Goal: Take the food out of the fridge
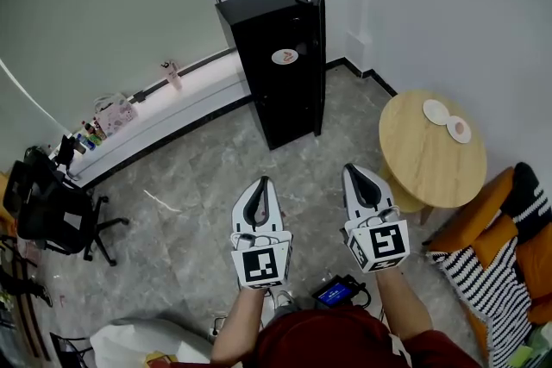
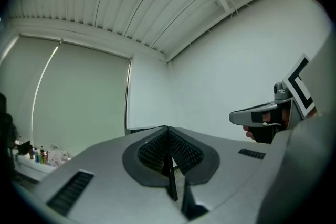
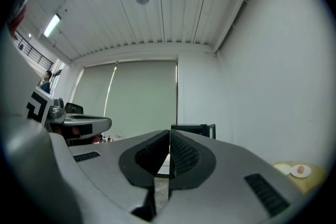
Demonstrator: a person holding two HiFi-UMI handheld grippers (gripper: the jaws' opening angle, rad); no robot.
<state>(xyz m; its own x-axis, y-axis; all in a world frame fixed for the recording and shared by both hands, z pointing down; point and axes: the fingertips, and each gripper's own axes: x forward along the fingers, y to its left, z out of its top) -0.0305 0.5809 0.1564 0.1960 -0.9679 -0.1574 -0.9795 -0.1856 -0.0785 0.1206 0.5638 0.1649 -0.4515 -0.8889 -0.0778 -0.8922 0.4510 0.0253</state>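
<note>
Grey marbled floor (image 1: 185, 185) lies between me and the tall black fridge (image 1: 278, 73); no food is out yet. My left gripper (image 1: 262, 185) and right gripper (image 1: 357, 177) are pinched closed, empty.

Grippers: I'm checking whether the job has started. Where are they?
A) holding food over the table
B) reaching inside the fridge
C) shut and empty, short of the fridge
C: the left gripper and right gripper have jaws together on nothing, well short of the black fridge.
</note>
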